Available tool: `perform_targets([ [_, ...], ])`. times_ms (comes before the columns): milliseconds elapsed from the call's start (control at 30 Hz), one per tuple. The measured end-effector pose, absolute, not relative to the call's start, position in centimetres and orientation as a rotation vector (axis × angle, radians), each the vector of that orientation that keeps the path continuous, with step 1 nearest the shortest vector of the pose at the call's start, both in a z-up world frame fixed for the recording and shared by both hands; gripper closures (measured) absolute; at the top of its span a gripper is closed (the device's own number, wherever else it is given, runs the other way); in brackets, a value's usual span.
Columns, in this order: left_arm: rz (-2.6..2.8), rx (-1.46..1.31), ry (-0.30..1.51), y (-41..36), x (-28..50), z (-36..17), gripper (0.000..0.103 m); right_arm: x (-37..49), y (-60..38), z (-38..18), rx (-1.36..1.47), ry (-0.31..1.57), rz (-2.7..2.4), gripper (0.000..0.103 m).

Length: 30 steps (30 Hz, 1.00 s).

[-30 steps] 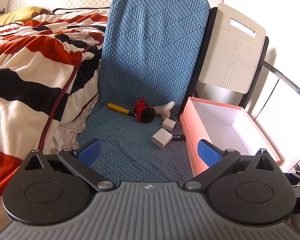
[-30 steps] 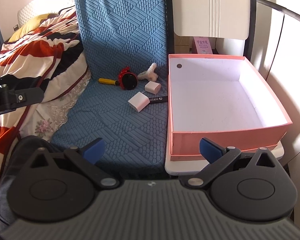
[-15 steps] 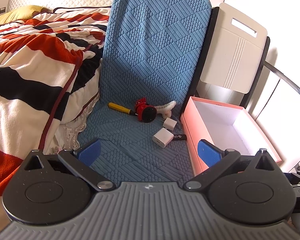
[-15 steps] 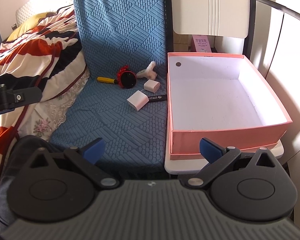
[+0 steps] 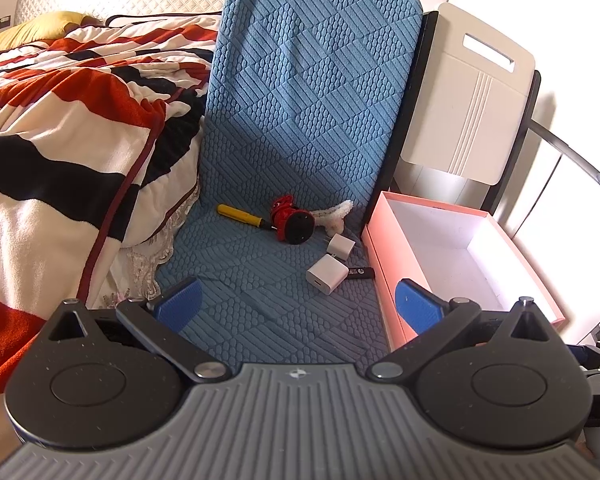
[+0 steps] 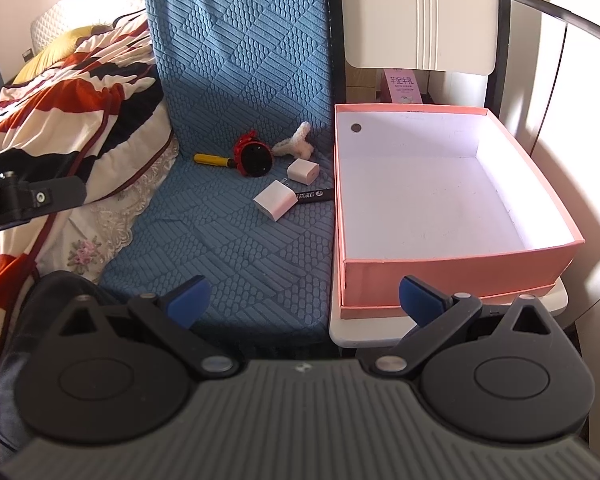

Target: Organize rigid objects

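Right wrist view is showing a striped blanket [image 6: 72, 92] crowding the blue cushion [image 6: 236, 216] on one side and a pink box [image 6: 452, 268] sitting on the other. Two white chargers [image 6: 275, 200], a black pen [image 6: 314, 195], a red toy [image 6: 252, 156] and a yellow screwdriver [image 6: 212, 159] are lying well ahead of the right gripper [image 6: 304, 300], which is gaping wide, holding nothing. The left gripper [image 5: 296, 304] is likewise hanging wide apart and empty, facing the same cluster.
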<state>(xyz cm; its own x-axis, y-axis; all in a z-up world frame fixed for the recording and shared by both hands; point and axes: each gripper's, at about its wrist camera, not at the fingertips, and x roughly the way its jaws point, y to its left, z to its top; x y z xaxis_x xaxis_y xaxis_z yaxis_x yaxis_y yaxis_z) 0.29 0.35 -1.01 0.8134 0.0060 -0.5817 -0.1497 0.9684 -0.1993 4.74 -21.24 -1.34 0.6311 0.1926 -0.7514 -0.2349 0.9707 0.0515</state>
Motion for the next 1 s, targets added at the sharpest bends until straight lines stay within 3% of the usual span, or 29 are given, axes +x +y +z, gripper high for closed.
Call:
perform_targets([
  [1000,0.116,-0.258,0.622,1.1,0.9,-1.6,0.000,5.3,-20.2,-1.9,-0.027,0.855,0.300,0.000],
])
